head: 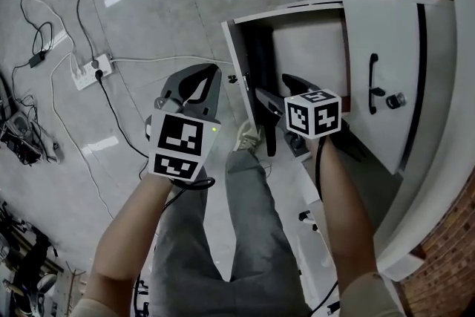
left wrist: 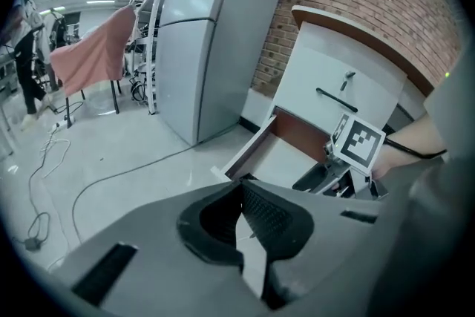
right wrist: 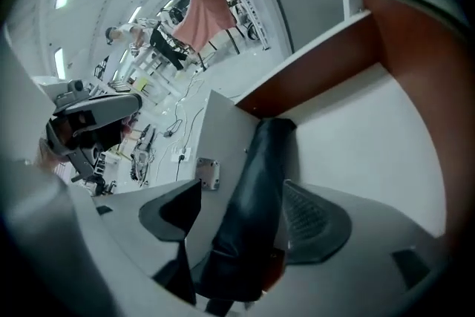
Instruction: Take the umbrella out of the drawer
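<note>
Item: umbrella point(right wrist: 256, 197), folded, dark, in a sleek sleeve. It lies flat on the drawer point(head: 315, 48) bottom, close along the wall that faces the open floor point(head: 148, 33). Long axis: parallel to that wall, with the far end pointing into the corner where the brown side wall meets it and the near end under my right gripper point(right wrist: 241, 189). Handling, as I judge it: light, with a stiff core under soft folded cloth, and a cover smooth enough to slide in a loose hold. It should stand a firm squeeze. Best hold: across the body near mid-length, fingers at right angles to the long axis, so it lifts level and does not tip against the wall. Right gripper: over the drawer and angled down. Its fingers point(right wrist: 315, 223) are spread wide with the umbrella between them and are not clamped on it; one pad sits just beside the sleeve, the other is apart from it. Left gripper point(left wrist: 241, 185): outside the drawer, above the floor, its fingers point(left wrist: 267, 215) closed tip to tip on nothing. Surroundings: white cabinet point(head: 415, 85) with a dark bar handle point(head: 372, 82) above the open drawer. A power strip point(head: 93, 70) with trailing cables lies on the floor, well apart.
</note>
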The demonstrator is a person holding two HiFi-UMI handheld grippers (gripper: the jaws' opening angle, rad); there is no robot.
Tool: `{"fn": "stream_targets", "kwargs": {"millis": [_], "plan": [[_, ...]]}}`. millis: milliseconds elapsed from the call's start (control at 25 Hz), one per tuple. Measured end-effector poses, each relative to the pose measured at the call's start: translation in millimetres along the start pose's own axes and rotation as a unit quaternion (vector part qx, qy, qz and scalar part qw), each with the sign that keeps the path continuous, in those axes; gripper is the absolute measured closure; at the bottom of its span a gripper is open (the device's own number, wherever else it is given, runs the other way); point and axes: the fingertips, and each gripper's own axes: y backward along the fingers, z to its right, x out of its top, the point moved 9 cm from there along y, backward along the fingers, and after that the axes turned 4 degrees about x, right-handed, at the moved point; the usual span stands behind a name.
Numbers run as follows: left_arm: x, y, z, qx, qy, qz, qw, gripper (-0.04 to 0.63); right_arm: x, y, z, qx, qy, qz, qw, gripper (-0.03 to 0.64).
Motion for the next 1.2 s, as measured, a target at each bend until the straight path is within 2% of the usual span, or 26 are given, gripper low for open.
{"fn": "stream_targets", "kwargs": {"millis": [160, 280, 440, 760, 880, 1000, 1200], "plan": [[-13.9, -15.5, -5.0, -0.008, 0.019, -0.003, 0.9998, 0.588, -10.5, -20.2, 23.8, 0.010, -0.029, -0.036, 0.999, 0.295], [-23.3, -23.0, -6.4, -0.004, 0.019, -0.005, 0.9998, 0.588, -18.1, -32.0, 37.4, 0.016, -0.069, -0.054, 0.996, 0.277], [-34.1, -31.2, -2.4, -0.006, 0.025, -0.010, 0.9996, 0.588, -22.1, -40.1, 46.4, 0.057, -0.124, -0.064, 0.989, 0.273], [-48.9, -39.2, 1.5, -0.014, 0.028, -0.020, 0.9993, 0.588, -23.2, -56.0, 52.2, 0.132, -0.158, -0.088, 0.975, 0.274], [-52.0, -39.4, 3.0, -0.016, 0.028, -0.024, 0.9992, 0.588, -23.8, -57.9, 51.7, 0.156, -0.170, -0.091, 0.969, 0.316], [-52.5, -38.0, 5.0, -0.018, 0.025, -0.029, 0.9991, 0.588, -23.5, -57.2, 49.7, 0.138, -0.164, -0.092, 0.972, 0.357], [-46.1, -25.6, 8.8, -0.025, 0.011, -0.031, 0.9991, 0.588, -24.5, -45.8, 37.3, 0.095, -0.143, -0.078, 0.982, 0.381]]}}
